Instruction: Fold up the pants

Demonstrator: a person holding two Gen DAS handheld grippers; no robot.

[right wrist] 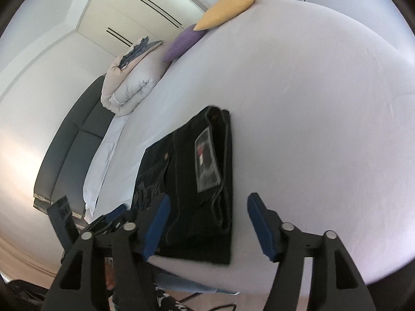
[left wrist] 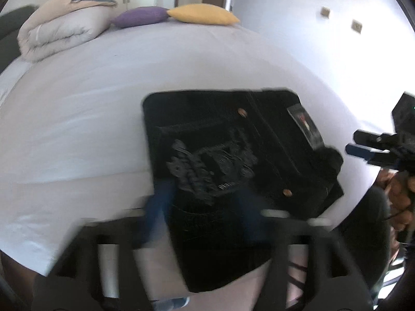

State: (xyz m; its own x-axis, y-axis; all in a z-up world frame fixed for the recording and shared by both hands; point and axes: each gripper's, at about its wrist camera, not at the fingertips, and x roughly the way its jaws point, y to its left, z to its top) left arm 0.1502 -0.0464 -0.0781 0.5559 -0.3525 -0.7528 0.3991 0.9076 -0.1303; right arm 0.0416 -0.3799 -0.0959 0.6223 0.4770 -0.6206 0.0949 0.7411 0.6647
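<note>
Folded black pants [right wrist: 192, 181] lie on the bed [right wrist: 311, 103] (near its edge), between the spread jaws of the right gripper [right wrist: 208, 226]; left gripper [left wrist: 199, 207] jaws also apart, over them.

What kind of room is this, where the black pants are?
Most likely a bedroom. The folded black pants lie on a big bed with a white sheet, with a purple cushion, a yellow cushion and a rolled duvet.

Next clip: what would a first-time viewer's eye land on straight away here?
The black pants, folded into a compact rectangle near the edge of the pale bed, stand out hardest against the sheet. Next come the yellow pillow and purple pillow along the far side, beside a rolled duvet. The right claw hangs open over the pants' near edge.
</note>
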